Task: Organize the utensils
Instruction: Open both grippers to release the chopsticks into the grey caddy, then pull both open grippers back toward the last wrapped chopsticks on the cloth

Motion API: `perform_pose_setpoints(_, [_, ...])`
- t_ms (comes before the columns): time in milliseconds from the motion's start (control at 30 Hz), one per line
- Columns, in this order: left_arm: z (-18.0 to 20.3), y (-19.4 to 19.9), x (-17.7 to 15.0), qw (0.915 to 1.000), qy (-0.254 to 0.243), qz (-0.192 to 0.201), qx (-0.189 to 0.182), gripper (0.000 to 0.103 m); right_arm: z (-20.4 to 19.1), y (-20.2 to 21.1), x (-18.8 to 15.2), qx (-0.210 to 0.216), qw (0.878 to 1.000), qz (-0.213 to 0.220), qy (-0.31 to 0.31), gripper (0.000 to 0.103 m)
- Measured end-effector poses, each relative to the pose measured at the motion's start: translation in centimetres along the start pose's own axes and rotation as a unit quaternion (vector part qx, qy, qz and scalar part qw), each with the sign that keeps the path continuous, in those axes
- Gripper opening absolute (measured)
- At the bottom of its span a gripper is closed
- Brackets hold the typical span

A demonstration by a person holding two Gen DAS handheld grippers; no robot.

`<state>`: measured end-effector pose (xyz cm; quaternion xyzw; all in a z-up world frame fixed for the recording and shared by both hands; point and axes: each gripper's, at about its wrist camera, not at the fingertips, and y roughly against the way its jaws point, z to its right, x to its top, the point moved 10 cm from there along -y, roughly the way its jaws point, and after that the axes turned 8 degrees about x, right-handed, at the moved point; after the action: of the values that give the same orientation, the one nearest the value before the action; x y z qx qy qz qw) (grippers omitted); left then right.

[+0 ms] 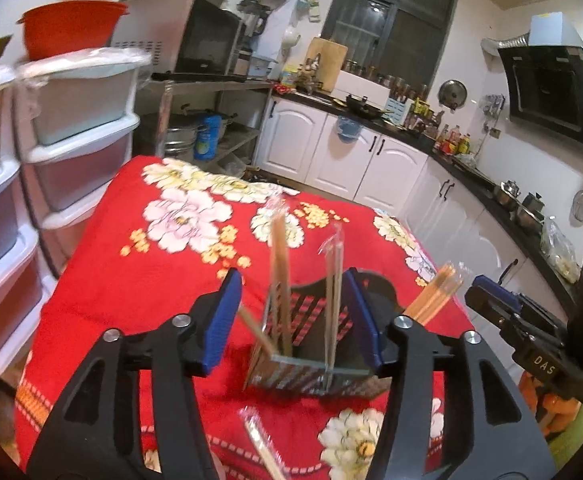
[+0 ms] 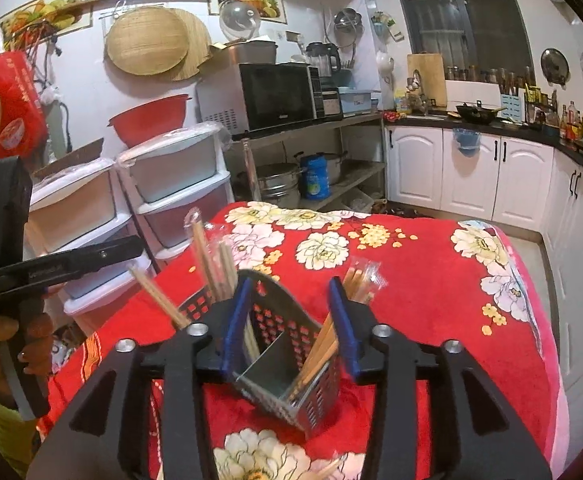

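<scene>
black perforated metal utensil caddy (image 2: 287,364) on red floral cloth (image 2: 431,300) | wrapped wooden chopsticks (image 2: 323,344) standing inside (several bundles) | left gripper (image 1: 295,316) released, straddling caddy | right gripper (image 2: 287,324) released above caddy

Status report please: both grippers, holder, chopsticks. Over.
Left gripper open, right gripper open, both empty. Holder upright, chopsticks inside. One wrapped pair on cloth.

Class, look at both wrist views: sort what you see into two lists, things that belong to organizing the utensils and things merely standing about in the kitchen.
Belongs to the job:
- perforated utensil holder
- wrapped chopsticks standing in it
- wrapped chopsticks lying on the cloth
- left tongs, right tongs

Just standing about:
- microwave
- red basin
- drawer units
- wok
</scene>
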<state>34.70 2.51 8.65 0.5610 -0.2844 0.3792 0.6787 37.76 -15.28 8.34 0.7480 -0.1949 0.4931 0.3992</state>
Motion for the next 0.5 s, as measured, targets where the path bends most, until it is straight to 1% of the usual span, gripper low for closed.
perform_pose_setpoints(100, [-1.1,0.7,-1.4,0.9999,0.01,-0.005,0.011,0.056,-0.9,0.2,-1.1,0.005,1.0,-0.007,0.005,0.054])
perform_pose_setpoints(167, [-1.6,1.3,-2.3,0.9998,0.014,-0.006,0.016,0.058,-1.4,0.1,-1.8,0.009,1.0,-0.014,0.003,0.054])
perform_pose_setpoints(300, [-2.9,2.3,-3.9,0.9994,0.029,-0.009,0.018,0.07,-2.8,0.3,-2.5,0.015,1.0,-0.018,0.012,0.062])
perform_pose_setpoints(400, [-3.6,2.8,-4.8,0.9991,0.035,-0.012,0.022,0.072,-3.5,0.6,-2.9,0.016,1.0,-0.015,0.014,0.07])
perform_pose_setpoints(500, [-4.4,3.1,-5.9,0.9987,0.04,-0.015,0.028,0.081,-3.9,0.5,-3.6,0.019,1.0,-0.021,0.01,0.071])
